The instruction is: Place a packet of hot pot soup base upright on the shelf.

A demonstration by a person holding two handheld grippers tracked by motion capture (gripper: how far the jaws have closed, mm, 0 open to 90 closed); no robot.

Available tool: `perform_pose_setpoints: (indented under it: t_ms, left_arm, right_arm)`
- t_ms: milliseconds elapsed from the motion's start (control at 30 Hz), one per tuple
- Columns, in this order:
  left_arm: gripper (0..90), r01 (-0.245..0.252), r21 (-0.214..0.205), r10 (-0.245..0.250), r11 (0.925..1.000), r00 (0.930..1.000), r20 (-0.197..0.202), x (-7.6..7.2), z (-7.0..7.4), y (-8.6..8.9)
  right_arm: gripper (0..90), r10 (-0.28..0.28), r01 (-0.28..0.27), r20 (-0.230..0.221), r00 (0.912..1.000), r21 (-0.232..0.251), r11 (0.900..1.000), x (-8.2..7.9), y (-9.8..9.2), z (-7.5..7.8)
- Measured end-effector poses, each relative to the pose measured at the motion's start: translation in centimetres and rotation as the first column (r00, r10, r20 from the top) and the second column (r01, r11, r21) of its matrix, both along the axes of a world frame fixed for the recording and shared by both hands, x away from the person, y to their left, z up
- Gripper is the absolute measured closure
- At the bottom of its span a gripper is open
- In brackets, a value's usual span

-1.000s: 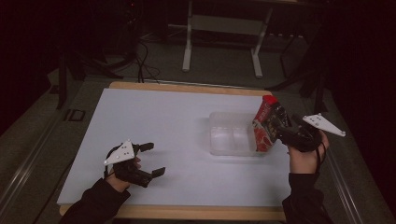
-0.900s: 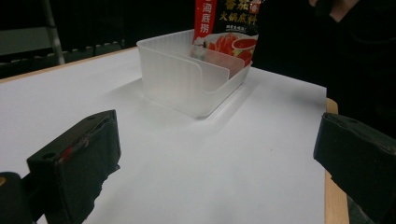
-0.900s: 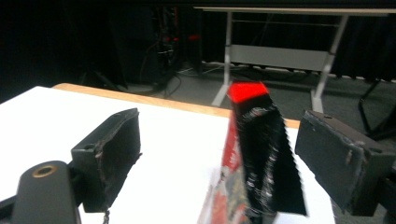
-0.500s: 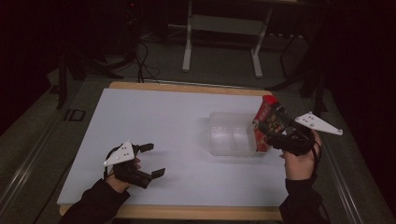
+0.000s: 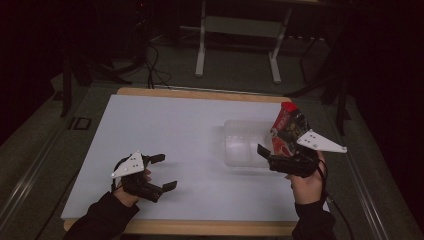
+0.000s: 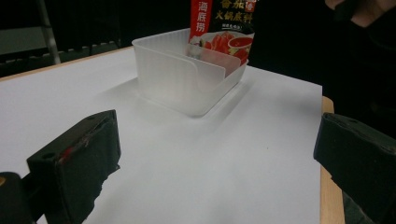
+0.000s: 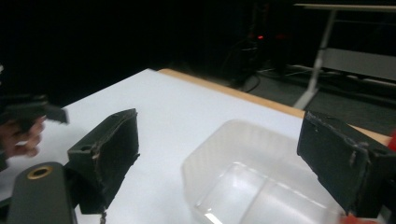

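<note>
High view: the left hand-held gripper [image 5: 159, 172] lies low over the near-left part of the white counter [image 5: 165, 130], its two black jaws spread well apart with nothing between them. The left hand [image 5: 131, 182] wraps its body from below, the dark sleeve coming in from the bottom edge, and the grey three-cornered plate sits on top, tilted toward the left.

On the right, the right hand-held gripper [image 5: 280, 150] is held just at the near-right corner of the clear plastic container [image 5: 245, 142], with the right hand [image 5: 306, 181] gripping it from below and the forearm rising almost straight from the bottom edge. One black jaw reaches toward the container's near wall. A red and black sauce packet [image 5: 286, 131] stands upright at the container's right end, right against this gripper; whether a jaw touches it cannot be told.

Right gripper view shows its jaws wide apart, the container [image 7: 252, 182] open between and beyond them, nothing clamped.

Left gripper view shows the same wide spread, bare counter [image 6: 210, 158] between the jaws, and farther off the packet [image 6: 219, 32] standing inside the far end of the container [image 6: 187, 79], behind a curved inner divider.
</note>
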State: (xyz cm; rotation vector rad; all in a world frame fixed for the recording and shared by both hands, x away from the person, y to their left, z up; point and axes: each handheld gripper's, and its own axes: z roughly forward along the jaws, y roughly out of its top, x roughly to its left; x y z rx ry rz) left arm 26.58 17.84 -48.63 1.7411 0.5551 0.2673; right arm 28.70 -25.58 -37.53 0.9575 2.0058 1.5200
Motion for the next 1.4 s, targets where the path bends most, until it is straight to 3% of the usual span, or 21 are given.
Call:
perform_pose_setpoints:
  t_ms: [467, 633, 800, 900, 1400]
  left_arm:
    - [1.1, 0.011, 0.010, -0.012, 0.9999, 0.9998, 0.014, -0.1, 0.0, 0.0]
    - [1.1, 0.011, 0.012, -0.011, 0.9999, 0.9998, 0.018, -0.2, 0.0, 0.1]
    - [1.1, 0.015, 0.017, -0.015, 0.9998, 0.9996, 0.024, -0.3, 0.0, 0.0]
    - [1.1, 0.017, 0.017, -0.018, 0.9997, 0.9996, 0.024, -0.3, 0.0, 0.0]
    - [1.1, 0.018, 0.017, -0.019, 0.9997, 0.9993, 0.032, -0.4, 0.0, 0.0]
  right_arm:
    - [12.7, 0.079, -0.081, -0.041, 0.9960, -0.053, 0.9953, -0.7, 1.5, -4.5]
    - [12.7, 0.102, -0.106, -0.039, 0.9940, -0.095, 0.9898, -0.9, 1.6, -5.9]
    - [12.7, 0.115, -0.120, -0.059, 0.9916, -0.084, 0.9892, -1.3, 1.3, -6.8]
    - [12.7, 0.112, -0.120, -0.068, 0.9914, -0.116, 0.9860, -1.5, 1.4, -7.4]
    - [12.8, 0.098, -0.108, -0.076, 0.9923, -0.152, 0.9825, -2.3, -0.1, -8.7]
